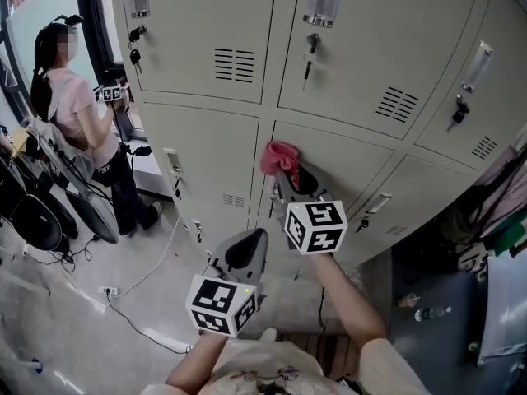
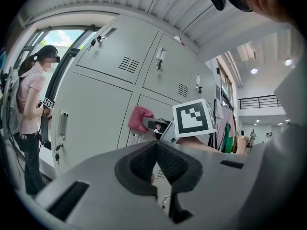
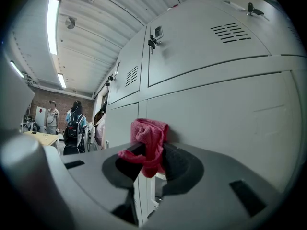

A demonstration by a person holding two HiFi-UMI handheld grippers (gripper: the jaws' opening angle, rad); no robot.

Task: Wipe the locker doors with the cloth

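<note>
Item: my right gripper is clamped on the pink cloth, which touches the middle-row locker door. My left gripper, jaws together and empty, hangs below that door. I judge the wiping barely started, with the other doors left.

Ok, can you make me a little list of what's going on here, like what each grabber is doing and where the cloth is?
Place: a wall of grey lockers, with keys hanging in some locks
Right gripper: fingers shut on the pink cloth
Cloth spot: pushed up against a locker door in the middle row
Left gripper: fingers together, holding nothing, lower down than the right one
Someone else: a person standing at the left by the lockers
</note>
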